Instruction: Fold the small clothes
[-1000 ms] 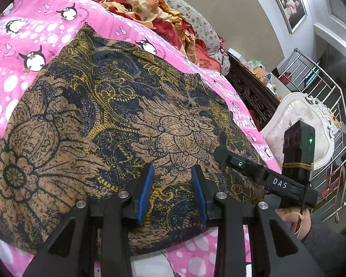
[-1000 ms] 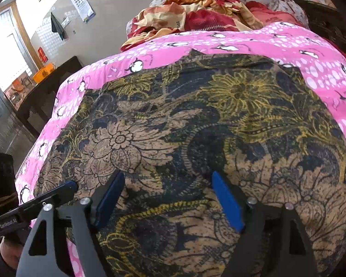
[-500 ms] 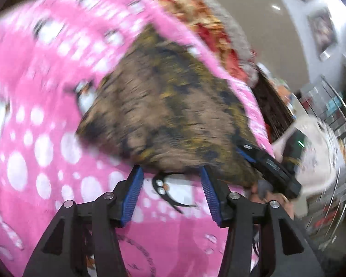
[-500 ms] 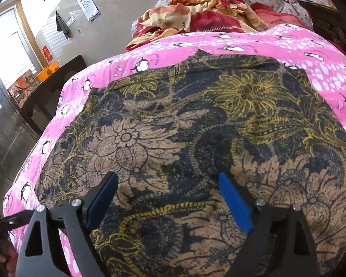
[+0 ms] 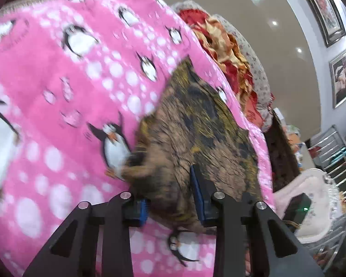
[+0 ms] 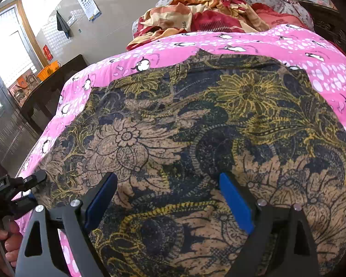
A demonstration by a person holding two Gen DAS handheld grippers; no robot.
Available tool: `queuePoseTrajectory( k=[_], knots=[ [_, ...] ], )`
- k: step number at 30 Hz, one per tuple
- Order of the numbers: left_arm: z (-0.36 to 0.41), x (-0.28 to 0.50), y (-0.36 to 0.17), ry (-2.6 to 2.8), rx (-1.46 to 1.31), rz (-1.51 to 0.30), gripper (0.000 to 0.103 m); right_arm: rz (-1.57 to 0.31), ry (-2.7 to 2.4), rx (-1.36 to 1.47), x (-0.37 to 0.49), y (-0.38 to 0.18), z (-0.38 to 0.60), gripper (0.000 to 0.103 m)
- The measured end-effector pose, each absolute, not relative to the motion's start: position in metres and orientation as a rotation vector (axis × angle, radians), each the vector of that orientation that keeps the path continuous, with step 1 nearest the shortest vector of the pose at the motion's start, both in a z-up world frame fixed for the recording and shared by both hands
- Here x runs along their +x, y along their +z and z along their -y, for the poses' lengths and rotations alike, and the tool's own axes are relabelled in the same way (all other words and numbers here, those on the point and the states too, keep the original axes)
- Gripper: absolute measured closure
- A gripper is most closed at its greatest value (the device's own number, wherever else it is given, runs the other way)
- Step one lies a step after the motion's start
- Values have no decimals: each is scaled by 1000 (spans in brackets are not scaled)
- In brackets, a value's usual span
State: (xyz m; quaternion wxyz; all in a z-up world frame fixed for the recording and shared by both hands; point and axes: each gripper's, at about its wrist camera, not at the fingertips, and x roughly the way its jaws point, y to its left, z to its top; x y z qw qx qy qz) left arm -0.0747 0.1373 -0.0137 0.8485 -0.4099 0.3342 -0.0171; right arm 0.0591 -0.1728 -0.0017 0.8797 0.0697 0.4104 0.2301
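Note:
A brown, navy and yellow floral garment (image 6: 196, 127) lies spread flat on a pink penguin blanket (image 6: 265, 43). In the left wrist view the garment (image 5: 196, 133) is blurred and seen from its near left corner. My left gripper (image 5: 170, 198) is open, its blue pads either side of that corner edge. It also shows in the right wrist view (image 6: 23, 184) at the garment's left edge. My right gripper (image 6: 168, 198) is wide open and empty, just above the near part of the garment.
A heap of red and gold bedding (image 6: 200, 18) lies at the head of the bed. A dark wooden table (image 6: 53, 85) stands to the left. A cream chair (image 5: 311, 189) and a metal rail (image 5: 339, 152) are to the right.
My left gripper swung off the middle of the garment, out over the blanket, then back in at the garment's left corner. My right gripper stayed open and barely moved.

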Motion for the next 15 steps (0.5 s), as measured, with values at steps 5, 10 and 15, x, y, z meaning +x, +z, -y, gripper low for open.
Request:
queuePoseTrajectory(
  k=[5,10,15],
  knots=[
    [-155,-74,-29,-41,-939,-699,92,-857,481,137,59,-3,171,9],
    [-154,-76,-29,-47,-891,-675,92,-861,473,118,59,-3,169,8],
    [-148,-74,-25,-54,-850,-655,92,-876,453,40,57,-3,157,2]
  ],
)
